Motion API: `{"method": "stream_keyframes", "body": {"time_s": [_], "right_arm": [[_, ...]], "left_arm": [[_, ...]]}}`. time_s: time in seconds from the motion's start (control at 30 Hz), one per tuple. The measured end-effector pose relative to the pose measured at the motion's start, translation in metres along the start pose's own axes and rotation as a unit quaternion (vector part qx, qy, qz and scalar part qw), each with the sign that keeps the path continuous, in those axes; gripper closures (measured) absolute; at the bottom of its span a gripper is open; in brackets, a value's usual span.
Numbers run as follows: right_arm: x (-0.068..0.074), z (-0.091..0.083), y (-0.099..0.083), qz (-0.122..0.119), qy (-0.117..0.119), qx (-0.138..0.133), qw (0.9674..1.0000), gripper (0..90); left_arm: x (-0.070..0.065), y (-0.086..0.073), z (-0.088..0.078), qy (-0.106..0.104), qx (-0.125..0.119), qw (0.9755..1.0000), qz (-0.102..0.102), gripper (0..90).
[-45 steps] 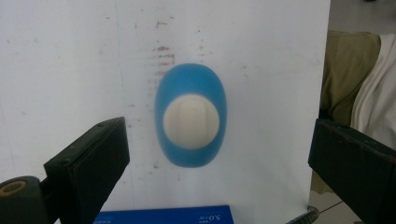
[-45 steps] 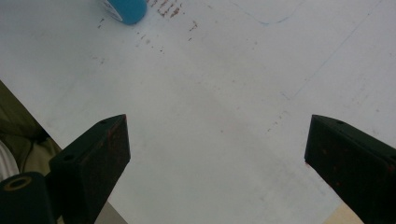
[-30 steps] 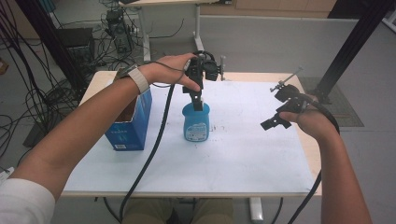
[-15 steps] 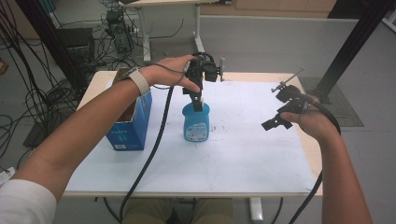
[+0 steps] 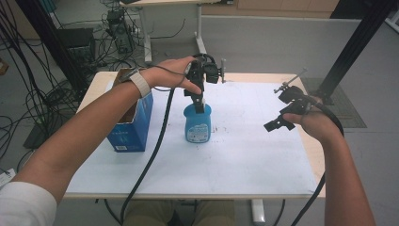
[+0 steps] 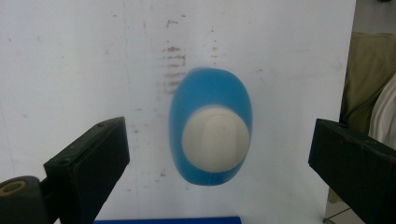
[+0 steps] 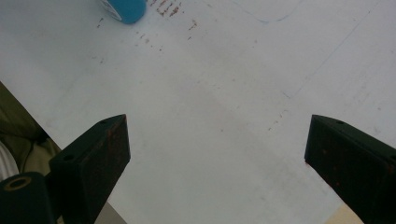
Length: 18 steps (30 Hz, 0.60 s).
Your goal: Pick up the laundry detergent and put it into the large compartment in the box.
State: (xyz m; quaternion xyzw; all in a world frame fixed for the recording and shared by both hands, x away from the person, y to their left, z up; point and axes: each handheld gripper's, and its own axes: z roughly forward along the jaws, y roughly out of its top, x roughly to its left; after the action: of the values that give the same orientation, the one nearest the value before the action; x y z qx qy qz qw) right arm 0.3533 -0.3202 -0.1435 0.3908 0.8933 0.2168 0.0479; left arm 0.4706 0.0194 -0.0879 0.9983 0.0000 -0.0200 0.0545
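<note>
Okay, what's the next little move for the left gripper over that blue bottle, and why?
Probably lower the left gripper straight down: its jaws stand open either side of the blue bottle, whose white cap sits roughly centred between them, not yet touched.

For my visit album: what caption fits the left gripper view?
Open hand-held gripper poised straight above a blue bottle with a white cap.

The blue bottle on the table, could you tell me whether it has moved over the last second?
No. The blue bottle stands in the same spot beside the blue box, under the left claw.
</note>
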Motion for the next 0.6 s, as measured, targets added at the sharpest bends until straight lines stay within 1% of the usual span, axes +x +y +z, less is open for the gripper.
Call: {"method": "stream_keyframes", "body": {"time_s": [0.27, 0.6], "right_arm": [[0.0005, 0.0004, 0.0015, 0.001, 0.0, 0.001, 1.0, 6.7], [-0.0007, 0.0015, 0.0007, 0.003, 0.0, 0.002, 1.0, 6.7]], "left_arm": [[0.001, -0.0004, 0.0009, 0.002, 0.003, 1.0, -0.004, 5.8], [0.0017, -0.0011, 0.0022, 0.002, 0.001, 1.0, -0.008, 5.9]]}}
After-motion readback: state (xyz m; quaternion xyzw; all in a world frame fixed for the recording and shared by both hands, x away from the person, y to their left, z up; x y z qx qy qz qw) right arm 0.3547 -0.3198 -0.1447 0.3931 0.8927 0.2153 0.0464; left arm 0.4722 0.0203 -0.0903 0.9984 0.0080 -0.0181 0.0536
